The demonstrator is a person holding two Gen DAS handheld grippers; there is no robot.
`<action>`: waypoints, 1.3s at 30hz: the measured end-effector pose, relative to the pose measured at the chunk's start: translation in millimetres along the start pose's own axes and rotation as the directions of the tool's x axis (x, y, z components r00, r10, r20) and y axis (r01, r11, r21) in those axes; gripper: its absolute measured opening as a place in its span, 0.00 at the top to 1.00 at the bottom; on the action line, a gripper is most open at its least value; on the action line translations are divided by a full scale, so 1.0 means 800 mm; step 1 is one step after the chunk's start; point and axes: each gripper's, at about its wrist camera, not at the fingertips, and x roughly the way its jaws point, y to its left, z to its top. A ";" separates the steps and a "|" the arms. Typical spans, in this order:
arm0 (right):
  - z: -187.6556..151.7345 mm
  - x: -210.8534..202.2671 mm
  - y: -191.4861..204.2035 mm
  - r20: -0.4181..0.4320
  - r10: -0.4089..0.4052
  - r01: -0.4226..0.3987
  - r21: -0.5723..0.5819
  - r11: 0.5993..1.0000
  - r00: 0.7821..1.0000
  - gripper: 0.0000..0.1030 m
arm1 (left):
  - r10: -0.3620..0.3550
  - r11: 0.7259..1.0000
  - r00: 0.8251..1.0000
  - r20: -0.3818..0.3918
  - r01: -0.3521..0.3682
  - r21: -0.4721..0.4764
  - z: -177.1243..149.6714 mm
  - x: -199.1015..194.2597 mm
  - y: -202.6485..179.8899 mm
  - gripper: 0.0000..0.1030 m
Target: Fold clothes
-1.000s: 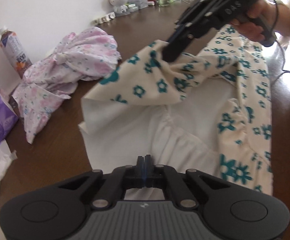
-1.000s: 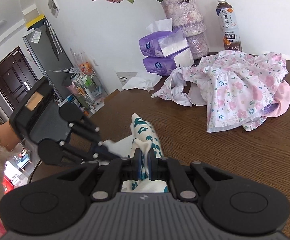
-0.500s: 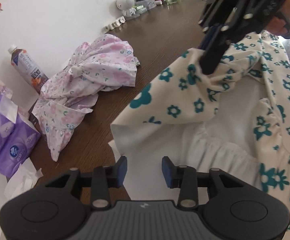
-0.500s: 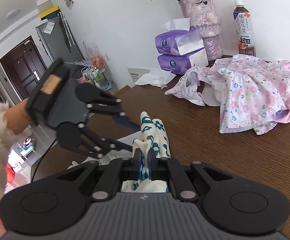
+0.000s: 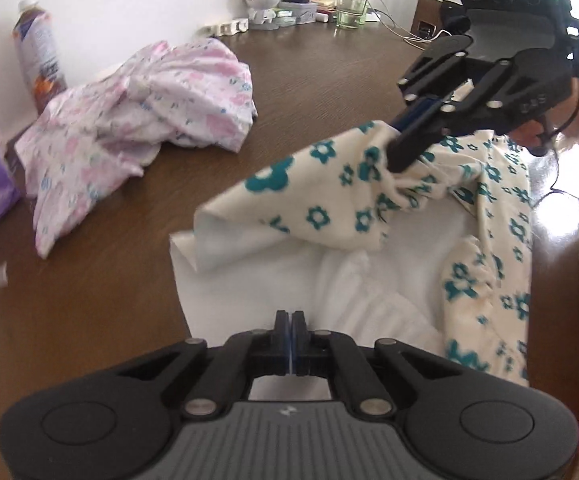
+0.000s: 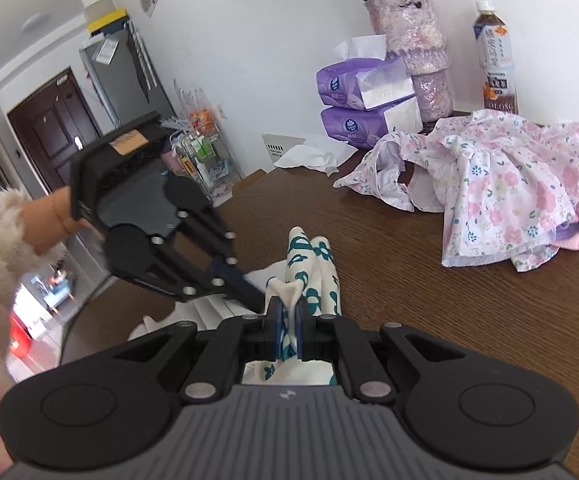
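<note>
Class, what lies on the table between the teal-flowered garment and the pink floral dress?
Only bare brown table separates the teal-flowered garment and pink floral dress, seen in the left wrist view.

The left wrist view looks low and close across the table [image 5: 321, 76], facing the right gripper [image 5: 399, 160]. The right wrist view faces back at the left gripper [image 6: 255, 300]. Both share the pink clothes [image 5: 137, 120].
</note>
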 end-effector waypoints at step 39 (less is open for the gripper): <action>-0.022 -0.012 0.046 0.024 0.075 -0.066 -0.275 0.959 0.997 0.92 | 0.340 0.934 0.941 0.004 -0.338 0.115 0.000 -0.022 -0.087 0.98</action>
